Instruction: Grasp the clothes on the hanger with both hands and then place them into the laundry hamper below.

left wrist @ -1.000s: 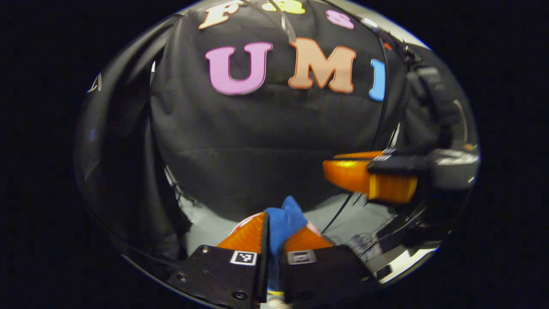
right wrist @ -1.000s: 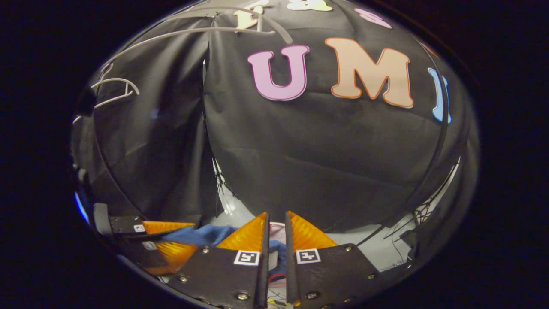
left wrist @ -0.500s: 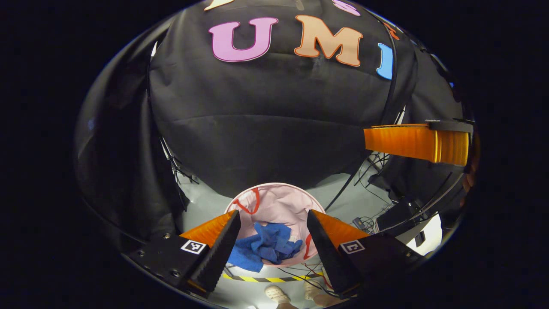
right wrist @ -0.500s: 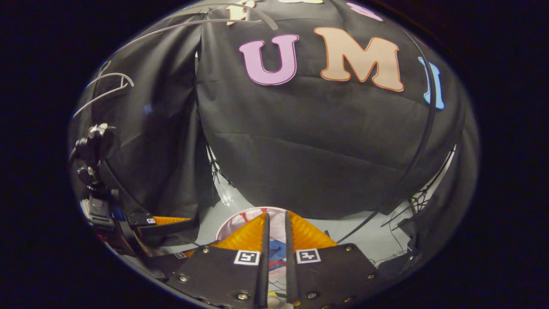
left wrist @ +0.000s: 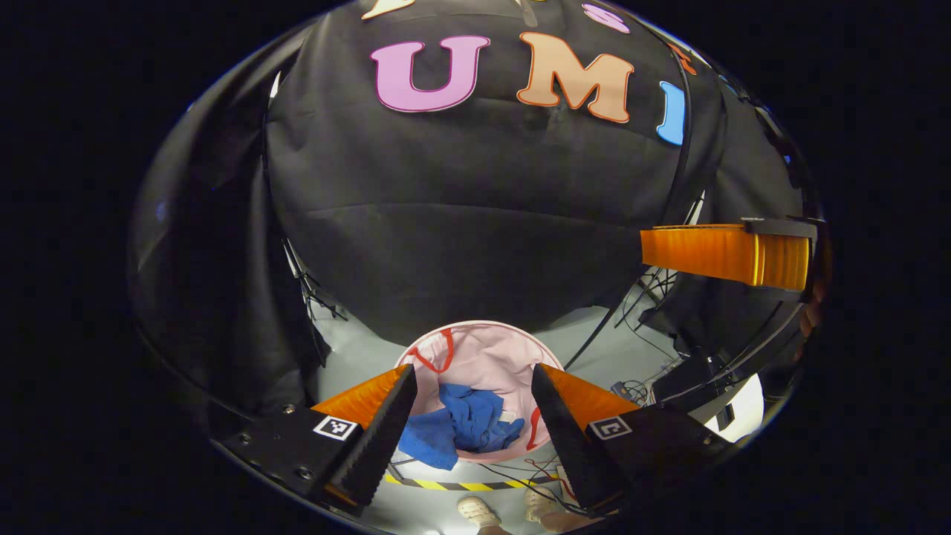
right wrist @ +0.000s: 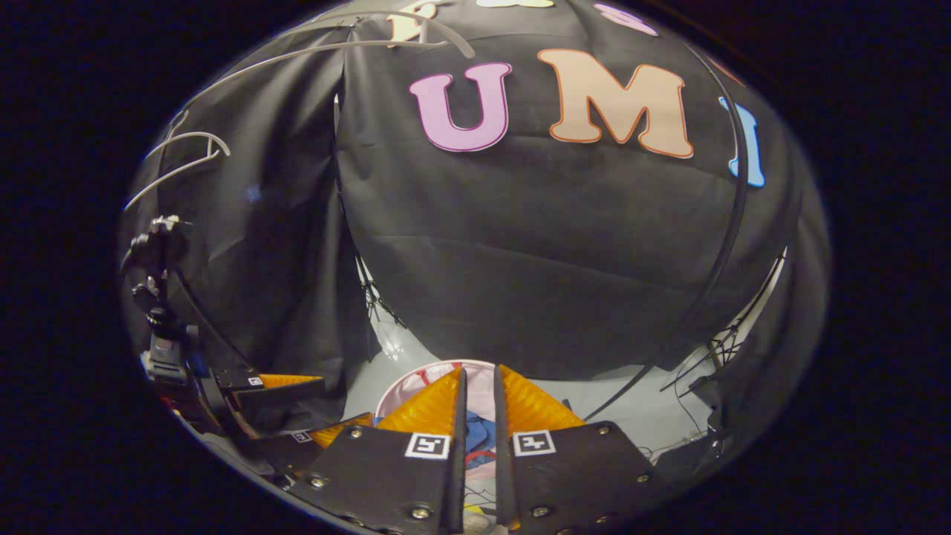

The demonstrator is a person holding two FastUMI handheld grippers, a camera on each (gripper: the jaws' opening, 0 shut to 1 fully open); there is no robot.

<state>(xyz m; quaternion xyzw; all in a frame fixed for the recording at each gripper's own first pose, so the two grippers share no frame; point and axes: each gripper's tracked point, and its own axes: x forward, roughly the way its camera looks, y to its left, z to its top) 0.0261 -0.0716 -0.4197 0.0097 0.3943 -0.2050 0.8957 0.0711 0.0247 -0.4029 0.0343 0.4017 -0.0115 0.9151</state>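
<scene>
In the left gripper view, the left gripper [left wrist: 469, 405] stood released, its two fingers spread wide with nothing between them. Directly below and ahead of the gap sat one pink laundry hamper [left wrist: 496, 343] on the grey floor [left wrist: 349, 360], with one crumpled blue garment [left wrist: 461, 426] lying inside it. To the right, the right gripper [left wrist: 724, 255] showed side-on. In the right gripper view, one white hanger [right wrist: 186, 152] hung bare at upper left. The right gripper's two fingers were drawn nearly together, a narrow slit between, gripping nothing; the hamper lay under them.
</scene>
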